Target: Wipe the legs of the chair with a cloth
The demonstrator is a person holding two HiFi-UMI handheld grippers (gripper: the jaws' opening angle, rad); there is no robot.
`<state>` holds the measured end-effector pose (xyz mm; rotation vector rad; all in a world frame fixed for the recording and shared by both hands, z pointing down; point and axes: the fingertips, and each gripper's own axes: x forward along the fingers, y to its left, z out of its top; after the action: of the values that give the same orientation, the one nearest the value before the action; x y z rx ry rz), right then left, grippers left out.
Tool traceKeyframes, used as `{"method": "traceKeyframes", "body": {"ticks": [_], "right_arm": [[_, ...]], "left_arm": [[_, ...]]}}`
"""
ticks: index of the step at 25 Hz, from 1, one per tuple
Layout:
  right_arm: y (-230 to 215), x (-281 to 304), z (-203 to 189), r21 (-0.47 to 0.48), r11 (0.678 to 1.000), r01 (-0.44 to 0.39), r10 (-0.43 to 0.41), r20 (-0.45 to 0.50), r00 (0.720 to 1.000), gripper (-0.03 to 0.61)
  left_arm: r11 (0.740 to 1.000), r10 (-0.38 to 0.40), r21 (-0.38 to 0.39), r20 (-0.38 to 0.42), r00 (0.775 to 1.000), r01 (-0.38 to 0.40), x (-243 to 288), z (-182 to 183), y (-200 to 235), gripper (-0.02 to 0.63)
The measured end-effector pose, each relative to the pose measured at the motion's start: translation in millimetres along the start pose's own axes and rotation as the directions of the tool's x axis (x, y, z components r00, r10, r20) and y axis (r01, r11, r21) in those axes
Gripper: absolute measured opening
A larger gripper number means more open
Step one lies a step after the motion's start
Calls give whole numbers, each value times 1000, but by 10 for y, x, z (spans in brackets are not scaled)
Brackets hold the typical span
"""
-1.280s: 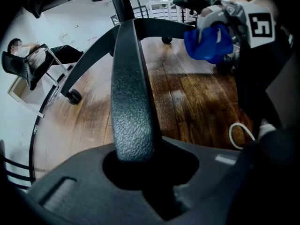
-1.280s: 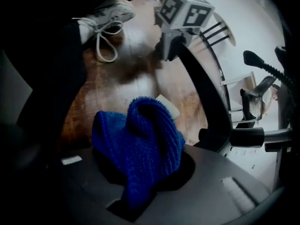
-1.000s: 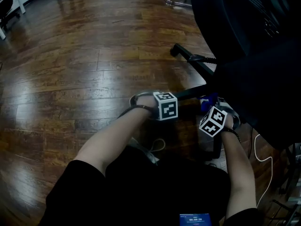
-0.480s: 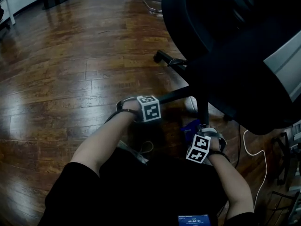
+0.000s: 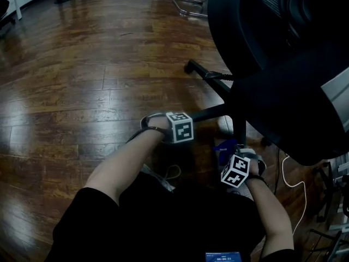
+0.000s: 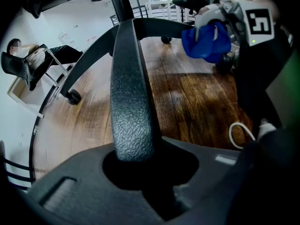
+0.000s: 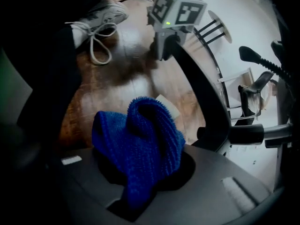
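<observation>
The black office chair's star base spreads over the wood floor. My left gripper is shut on one textured black leg, which runs up from between its jaws to the hub. My right gripper is shut on a bunched blue cloth, which also shows in the head view as the blue cloth beside the near leg. From the left gripper view the cloth hangs over a neighbouring leg; whether it touches is unclear.
The chair's seat and back overhang the base at upper right. A white cable lies on the floor to the right. The person's shoe rests close by. A metal frame stands far back.
My right gripper has drawn back toward the person with the blue cloth, most of it in the first half second. My left gripper stays clamped on its leg.
</observation>
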<state>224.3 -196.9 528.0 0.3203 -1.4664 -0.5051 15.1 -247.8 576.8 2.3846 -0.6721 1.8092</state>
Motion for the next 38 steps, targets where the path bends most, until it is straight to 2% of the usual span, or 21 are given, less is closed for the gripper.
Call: {"method": "traceKeyframes", "body": {"ticks": [5, 7, 9, 14, 18, 22, 24, 26, 30, 33, 38], "right_arm": [[-1007, 230, 163, 57, 982, 179, -179, 6, 984, 81], [-1227, 273, 208, 92, 974, 205, -205, -8, 979, 81], [-1265, 287, 224, 74, 975, 208, -207, -27, 978, 81], [-810, 204, 184, -23, 989, 148, -149, -19, 989, 83], [-92, 23, 64, -66, 998, -1, -2, -49, 999, 83], [536, -172, -42, -70, 991, -112, 110, -33, 993, 83], [766, -233, -109, -77, 982, -174, 170, -56, 984, 83], [865, -246, -151, -93, 977, -193, 186, -77, 979, 81], [529, -136, -97, -32, 995, -97, 96, -27, 995, 81], [119, -2, -45, -12, 999, -32, 31, -42, 999, 81], [-746, 216, 109, 18, 990, 143, -142, -44, 989, 81]], "left_arm": [[1000, -10, 11, 3, 1000, 10, -10, 30, -17, 63], [1000, -11, 16, -1, 1000, 11, -18, 31, -15, 63], [1000, -10, 20, -1, 1000, 10, -22, 27, -7, 63], [1000, -6, 19, 4, 1000, 6, -3, -5, -6, 63], [1000, -4, 13, 6, 1000, 4, 5, -13, -14, 63], [1000, -2, 9, 8, 1000, 2, -2, -27, -7, 63], [1000, -2, 6, 8, 1000, 2, 5, -19, -6, 63], [1000, -2, 6, 12, 1000, 2, 4, -1, -8, 63], [1000, -5, 6, 10, 1000, 5, -6, -4, -8, 63], [1000, -5, 6, 5, 1000, 5, -11, 3, -4, 63], [1000, -8, 12, 1, 1000, 8, -15, 6, -16, 63]]}}
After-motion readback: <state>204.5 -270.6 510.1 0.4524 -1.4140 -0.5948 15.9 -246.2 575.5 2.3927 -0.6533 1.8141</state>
